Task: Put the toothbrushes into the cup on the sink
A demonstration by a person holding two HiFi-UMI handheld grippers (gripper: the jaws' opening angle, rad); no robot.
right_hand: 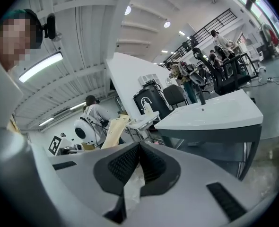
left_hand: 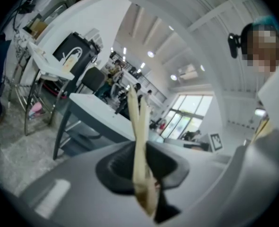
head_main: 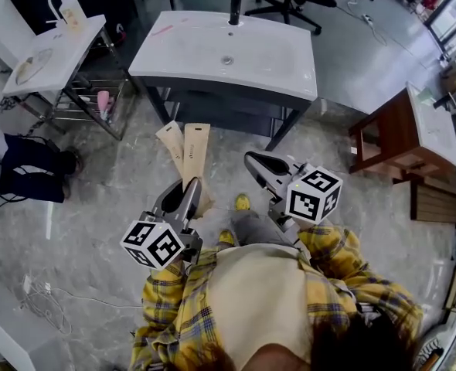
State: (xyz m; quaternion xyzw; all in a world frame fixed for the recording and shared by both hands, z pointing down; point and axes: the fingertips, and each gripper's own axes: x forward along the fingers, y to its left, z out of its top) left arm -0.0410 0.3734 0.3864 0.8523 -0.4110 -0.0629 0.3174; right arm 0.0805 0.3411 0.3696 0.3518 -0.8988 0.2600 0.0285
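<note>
Person stands on the marble-pattern floor [head_main: 96, 207], facing the white sink [head_main: 274, 60] from a little way back. A black faucet [head_main: 236, 6] stands at the sink's far edge.

Left gripper [head_main: 189, 188]: jaws pressed onto two toothbrushes [head_main: 188, 149] in flat tan paper sleeves, gripped at their near ends. The sleeves jut forward from the jaws, fanned slightly apart, in the air over the floor and short of the sink's front edge. In the left gripper view the same two sleeves [left_hand: 138, 126] rise from the dark pads of the left gripper [left_hand: 139, 169], crossing close together, with the sink [left_hand: 97, 112] behind them.

Right gripper [head_main: 253, 159]: held beside the left one, a gap between them, pointing toward the sink. In the right gripper view the ribbed pads [right_hand: 125, 162] of the right gripper [right_hand: 138, 155] meet with nothing between them. The tan sleeves [right_hand: 112, 131] show off to its left, and the sink [right_hand: 215, 112] is ahead to its right.

A small white side table [head_main: 54, 56] stands left of the sink with a pump bottle [head_main: 70, 10] on it. A wooden stool [head_main: 390, 134] stands to the right.
</note>
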